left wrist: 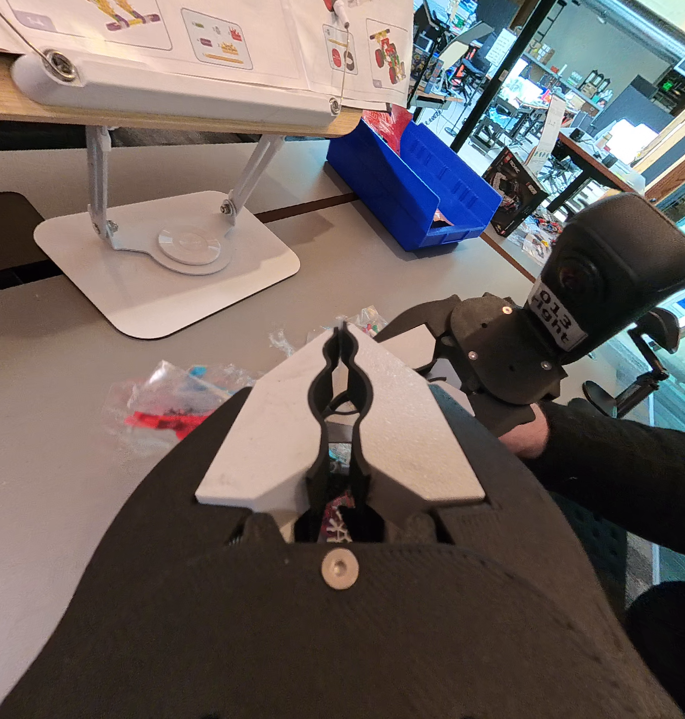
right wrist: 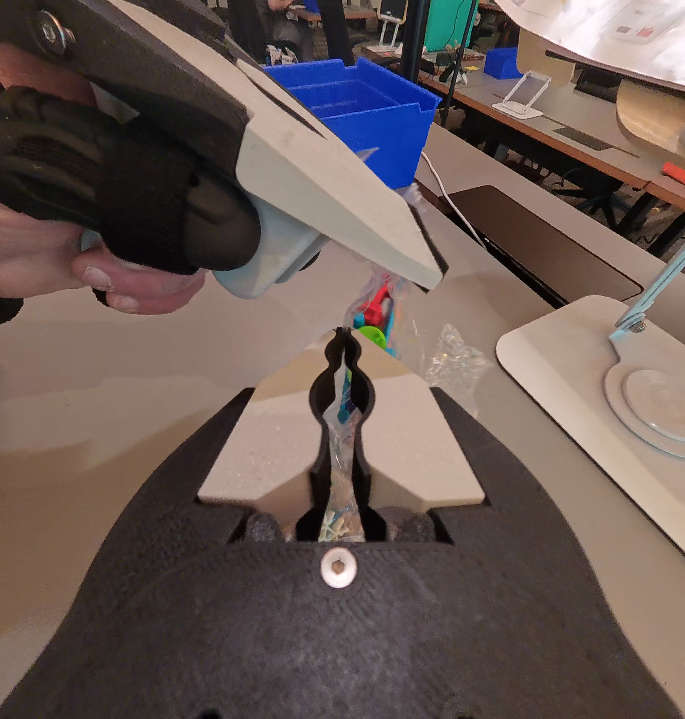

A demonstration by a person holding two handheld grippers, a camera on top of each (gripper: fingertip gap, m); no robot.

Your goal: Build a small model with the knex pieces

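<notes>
In the left wrist view my left gripper point(left wrist: 340, 330) is shut, with a thin edge of clear plastic pinched at its tips. The right wrist view shows the left gripper point(right wrist: 430, 274) coming in from the upper left and gripping the top of a clear plastic bag point(right wrist: 380, 307) of red, blue and green toy pieces. My right gripper point(right wrist: 343, 330) is shut on the same bag, whose plastic runs back through the hollow between its fingers. The right gripper point(left wrist: 395, 336) also shows in the left wrist view, close beside the left one, above the grey table point(left wrist: 333, 253).
A second clear bag point(left wrist: 166, 400) with red and blue pieces lies on the table at left. A crumpled scrap of clear plastic point(right wrist: 457, 358) lies near a white stand base point(left wrist: 166, 264). The stand carries an instruction sheet point(left wrist: 197, 39). A blue bin point(left wrist: 411, 186) stands behind. Left tips to right tips: about 7 cm.
</notes>
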